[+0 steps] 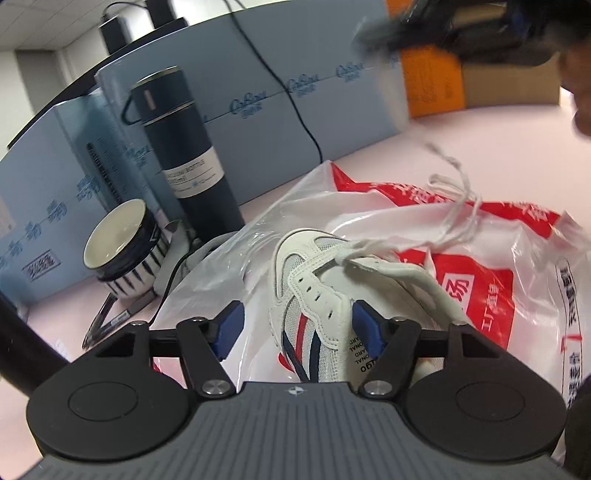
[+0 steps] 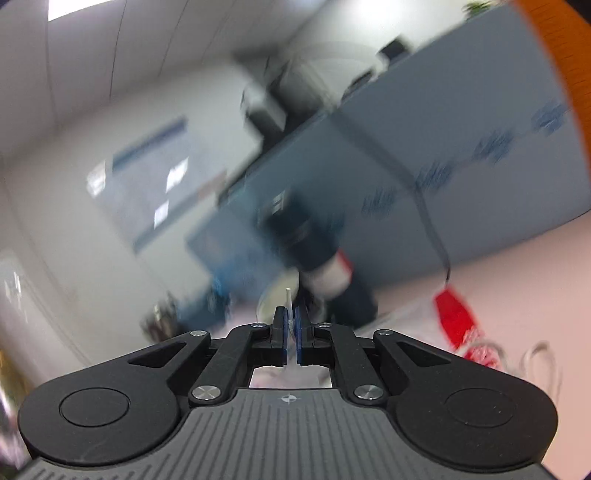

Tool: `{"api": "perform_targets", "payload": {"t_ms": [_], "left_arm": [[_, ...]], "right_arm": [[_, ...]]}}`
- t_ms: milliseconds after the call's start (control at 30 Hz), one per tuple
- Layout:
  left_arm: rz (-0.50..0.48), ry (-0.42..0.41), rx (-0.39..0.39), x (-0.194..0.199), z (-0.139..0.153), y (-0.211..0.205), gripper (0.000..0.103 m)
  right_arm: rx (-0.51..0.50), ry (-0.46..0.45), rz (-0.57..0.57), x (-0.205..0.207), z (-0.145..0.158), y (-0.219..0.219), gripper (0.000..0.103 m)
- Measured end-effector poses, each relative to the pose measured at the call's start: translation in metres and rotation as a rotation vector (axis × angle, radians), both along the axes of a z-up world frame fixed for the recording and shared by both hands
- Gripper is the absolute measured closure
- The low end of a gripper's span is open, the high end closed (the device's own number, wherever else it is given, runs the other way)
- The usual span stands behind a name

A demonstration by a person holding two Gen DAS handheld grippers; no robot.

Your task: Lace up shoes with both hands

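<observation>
A white sneaker (image 1: 314,288) with red and navy stripes lies on a red-and-white plastic bag (image 1: 472,280) in the left wrist view. My left gripper (image 1: 297,321) is open and straddles the shoe's near end. Its right pad (image 1: 364,325) rests against the collar and its left pad (image 1: 231,325) stands clear. A white lace (image 1: 458,206) runs from a front eyelet up and to the right, towards the other gripper's blurred dark body (image 1: 461,26). In the blurred right wrist view my right gripper (image 2: 291,321) is shut on the lace's tip (image 2: 288,295), which pokes up between the pads.
A navy flask (image 1: 184,147), a striped cup (image 1: 122,251) and pens (image 1: 107,321) stand to the left of the shoe. Blue partition panels (image 1: 332,74) with a black cable (image 1: 295,99) close the back. An orange box (image 1: 432,85) and a carton (image 1: 513,85) sit far right on the pink table (image 1: 461,129).
</observation>
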State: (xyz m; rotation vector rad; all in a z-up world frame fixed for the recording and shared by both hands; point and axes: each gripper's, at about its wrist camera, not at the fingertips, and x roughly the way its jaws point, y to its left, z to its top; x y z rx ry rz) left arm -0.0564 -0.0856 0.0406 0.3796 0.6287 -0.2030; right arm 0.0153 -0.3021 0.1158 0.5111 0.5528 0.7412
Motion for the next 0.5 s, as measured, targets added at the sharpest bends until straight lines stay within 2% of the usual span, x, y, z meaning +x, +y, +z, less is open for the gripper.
{"api": "perform_targets", "payload": {"t_ms": [67, 167, 233, 400, 500], "left_arm": [[-0.028, 0.016, 0.006, 0.001, 0.001, 0.002, 0.059], [-0.052, 0.046, -0.02, 0.003, 0.003, 0.006, 0.069], [-0.058, 0.059, -0.042, 0.004, 0.005, 0.008, 0.072], [-0.077, 0.046, 0.0, 0.004, 0.003, 0.001, 0.07], [-0.074, 0.058, -0.022, 0.009, 0.003, 0.003, 0.07]], "right_arm": [[-0.07, 0.036, 0.082, 0.008, -0.021, 0.028, 0.097], [-0.143, 0.055, 0.147, 0.015, -0.038, 0.051, 0.097], [-0.16, 0.062, 0.169, 0.011, -0.043, 0.059, 0.097], [-0.213, 0.056, 0.185, 0.003, -0.039, 0.052, 0.097], [-0.237, 0.07, 0.19, 0.002, -0.043, 0.053, 0.097]]}}
